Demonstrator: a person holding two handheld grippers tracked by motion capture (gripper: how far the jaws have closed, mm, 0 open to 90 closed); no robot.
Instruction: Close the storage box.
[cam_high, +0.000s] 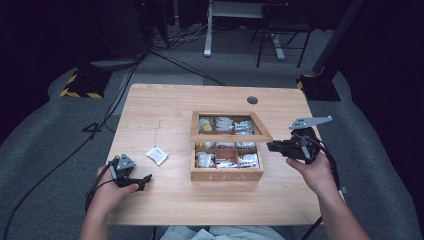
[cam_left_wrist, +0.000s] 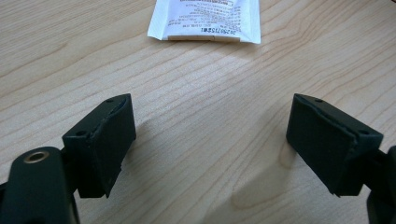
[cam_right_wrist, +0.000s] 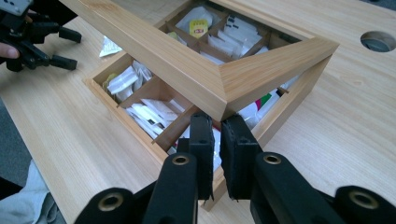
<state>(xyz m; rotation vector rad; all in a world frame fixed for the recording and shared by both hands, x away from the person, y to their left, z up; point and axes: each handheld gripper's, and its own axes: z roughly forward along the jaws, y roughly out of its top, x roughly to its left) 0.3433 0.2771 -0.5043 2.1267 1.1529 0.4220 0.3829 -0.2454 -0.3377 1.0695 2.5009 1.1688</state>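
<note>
Wooden tea box (cam_high: 226, 174), one loose sachet (cam_high: 157, 155), two claws: left claw (cam_high: 140, 182), right claw (cam_high: 272, 146).

Left gripper view: white sachet (cam_left_wrist: 205, 21) is cut off by the top edge, and its print is too small and blurred to read. Right gripper view: raised wooden lid (cam_right_wrist: 196, 60) hides part of the tea box (cam_right_wrist: 140, 135) compartments, and whether the right gripper (cam_right_wrist: 219, 140) actually pinches the lid corner cannot be told. High view: packets in the box are too small to identify.

Half-open wooden tea box (cam_high: 226, 174), loose sachet (cam_high: 157, 155) beside
</note>
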